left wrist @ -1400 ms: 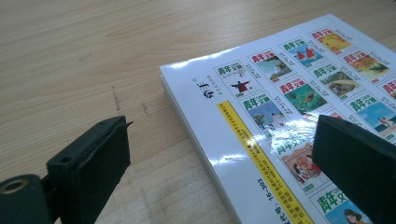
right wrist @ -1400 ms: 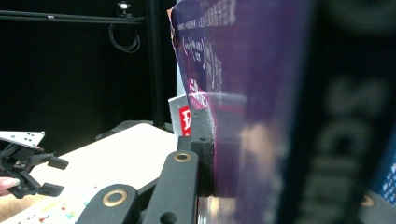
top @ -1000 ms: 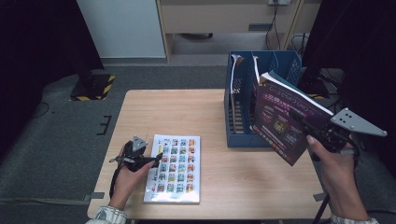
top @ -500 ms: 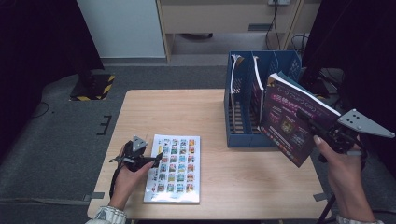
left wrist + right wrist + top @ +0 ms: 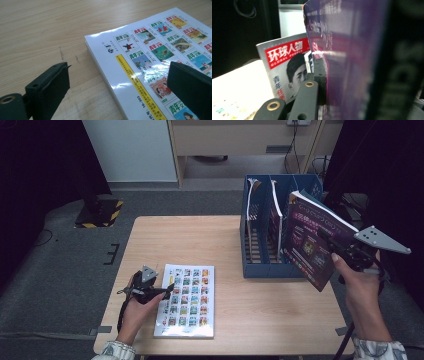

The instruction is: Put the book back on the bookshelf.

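From the high view, the right gripper point(image 5: 334, 245) is clamped on a purple magazine point(image 5: 309, 242), holding it upright and tilted in the air above the tabletop's point(image 5: 200, 237) right edge, just beside the blue file rack point(image 5: 260, 232) that stands at the far right corner. The right gripper view adds what the high view cannot: one black pad pressed flat against the purple cover point(image 5: 352, 62), and behind it a second magazine with a red title band point(image 5: 287, 67) standing upright; which slot it stands in cannot be told.

The left gripper point(image 5: 167, 290) rests near the front left corner, at the left edge of a white magazine point(image 5: 190, 302) lying flat with rows of small colour pictures. The left gripper view shows its jaws spread wide, one over bare wood, the other above the white cover point(image 5: 155, 55), pressing on nothing.
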